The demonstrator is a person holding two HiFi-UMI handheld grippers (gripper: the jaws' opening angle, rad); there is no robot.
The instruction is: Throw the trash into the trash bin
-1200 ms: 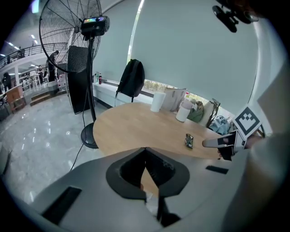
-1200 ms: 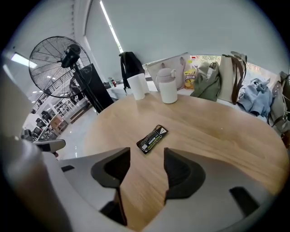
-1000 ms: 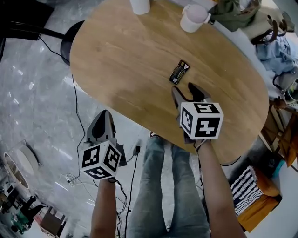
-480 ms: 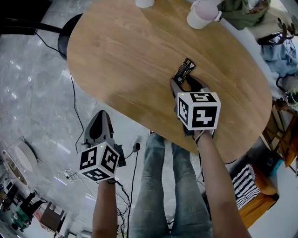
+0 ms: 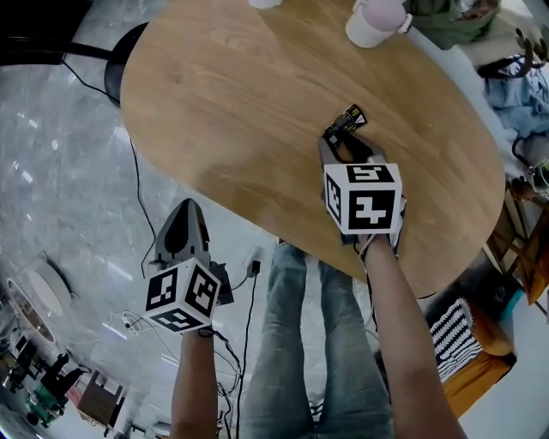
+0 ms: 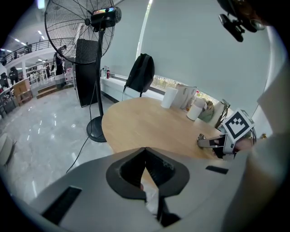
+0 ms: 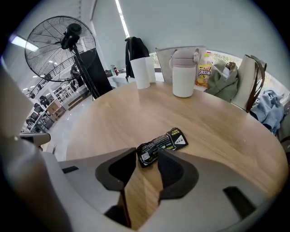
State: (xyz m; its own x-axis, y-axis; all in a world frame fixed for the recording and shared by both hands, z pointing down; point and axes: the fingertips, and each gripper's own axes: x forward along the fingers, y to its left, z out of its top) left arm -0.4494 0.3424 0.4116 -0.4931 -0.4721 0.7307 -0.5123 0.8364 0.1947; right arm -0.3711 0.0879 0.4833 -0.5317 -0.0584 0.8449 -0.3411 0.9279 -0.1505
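A black snack wrapper (image 5: 346, 120) lies on the oval wooden table (image 5: 232, 103), near its right side. My right gripper (image 5: 346, 141) points steeply down at it. In the right gripper view the wrapper's (image 7: 162, 143) near end sits between the tips of the right gripper (image 7: 147, 154); the jaws have just been closing and now touch it on both sides. My left gripper (image 5: 182, 225) hangs over the floor left of the table edge. Its tips meet in the left gripper view (image 6: 145, 150), with nothing between them.
A white lidded mug (image 5: 375, 19) and a white cup (image 7: 141, 71) stand at the table's far end, with bags (image 7: 226, 81) behind them. A standing fan (image 6: 97, 27) is beside the table. Cables (image 5: 141, 214) and a round white object (image 5: 34, 296) lie on the floor.
The right gripper has moved forward and down to the wrapper, and its jaws have narrowed around the wrapper's near end. The left gripper has stayed where it was.
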